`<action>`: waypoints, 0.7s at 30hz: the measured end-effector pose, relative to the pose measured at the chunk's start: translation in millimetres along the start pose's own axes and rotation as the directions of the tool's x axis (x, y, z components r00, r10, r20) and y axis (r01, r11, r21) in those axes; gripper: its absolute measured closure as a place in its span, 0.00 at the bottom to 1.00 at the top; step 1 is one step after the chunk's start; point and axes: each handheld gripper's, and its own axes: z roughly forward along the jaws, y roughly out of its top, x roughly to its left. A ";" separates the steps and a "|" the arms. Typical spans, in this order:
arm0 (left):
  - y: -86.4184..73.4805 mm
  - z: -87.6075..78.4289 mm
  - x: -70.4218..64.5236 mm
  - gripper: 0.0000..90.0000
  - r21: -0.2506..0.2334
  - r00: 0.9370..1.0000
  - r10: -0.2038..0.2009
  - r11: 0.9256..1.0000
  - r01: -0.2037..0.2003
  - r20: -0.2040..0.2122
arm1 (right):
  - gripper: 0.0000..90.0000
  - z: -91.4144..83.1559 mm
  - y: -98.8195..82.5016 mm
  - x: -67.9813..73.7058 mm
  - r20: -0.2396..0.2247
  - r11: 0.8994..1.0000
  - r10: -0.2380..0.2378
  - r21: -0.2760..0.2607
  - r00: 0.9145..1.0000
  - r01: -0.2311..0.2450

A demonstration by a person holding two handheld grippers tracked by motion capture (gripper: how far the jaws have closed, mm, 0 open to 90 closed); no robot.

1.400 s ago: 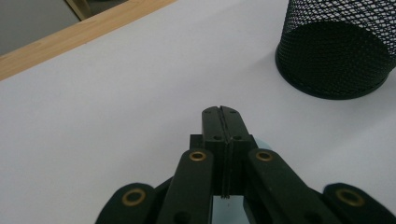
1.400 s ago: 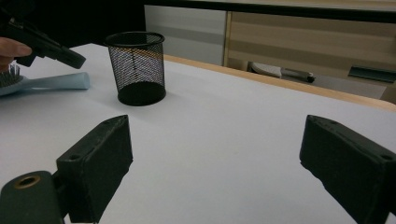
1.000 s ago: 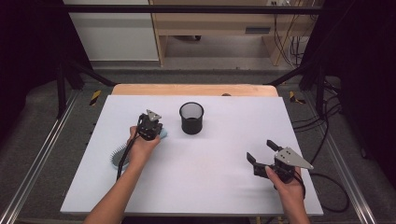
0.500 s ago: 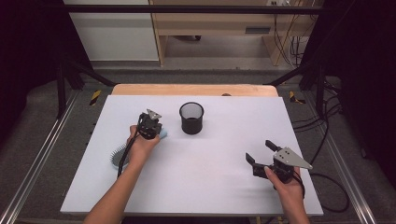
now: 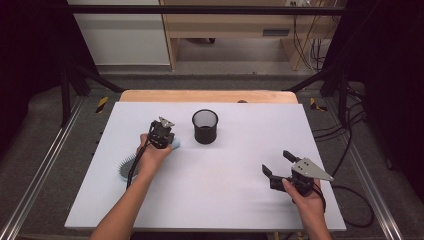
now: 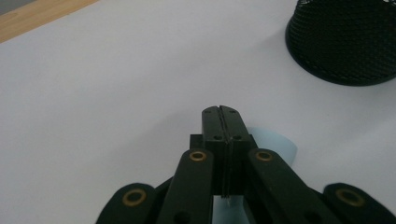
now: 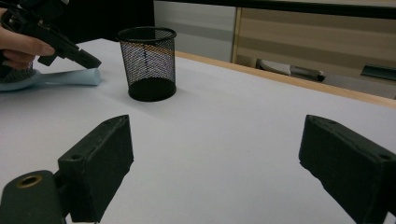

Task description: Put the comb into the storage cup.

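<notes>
Left tongs point(image 5: 170, 141) are sitting pressed together, jaws meeting edge to edge in the left gripper view with nothing visibly between the pads. They are resting over the pale blue handle point(image 6: 280, 147) of a hairbrush point(image 5: 129, 167), whose bristled head is lying just behind the left hand point(image 5: 152, 156), toward the person. In the right gripper view the handle tip point(image 7: 86, 77) is lying flat on the counter point(image 5: 240, 200), directly under the left tongs' nose. Whether the closed jaws are touching the handle or hovering just above it I cannot tell.

Right tongs point(image 5: 278, 163) are standing spread wide, holding nothing, well apart from the brush and off to the far side of the black mesh cup point(image 5: 205, 126). The cup is standing upright, near the left tongs, just ahead and to their right.

Judgement: the step in hand is the approach to the brush handle; no grip is made yet. The cup looks like the likely destination.

Next move calls for: opening the left tongs, lowering them astride the handle, closing firmly. The handle is thin and lying flat, so the jaws are needing to go low, close to the counter surface, or they will be sliding off.
</notes>
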 end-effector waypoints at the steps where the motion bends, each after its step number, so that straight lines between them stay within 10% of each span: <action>1: 0.0 0.0 0.0 1.00 0.000 1.000 0.000 1.000 0.000 0.000 | 0.11 0.0 0.0 0.0 0.000 1.000 0.000 0.000 1.000 0.000; 21: -17.8 -16.7 -55.8 1.00 0.009 0.984 0.114 0.993 -0.116 0.140 | 0.11 -0.6 0.4 1.3 -0.005 1.000 -0.002 0.003 1.000 0.002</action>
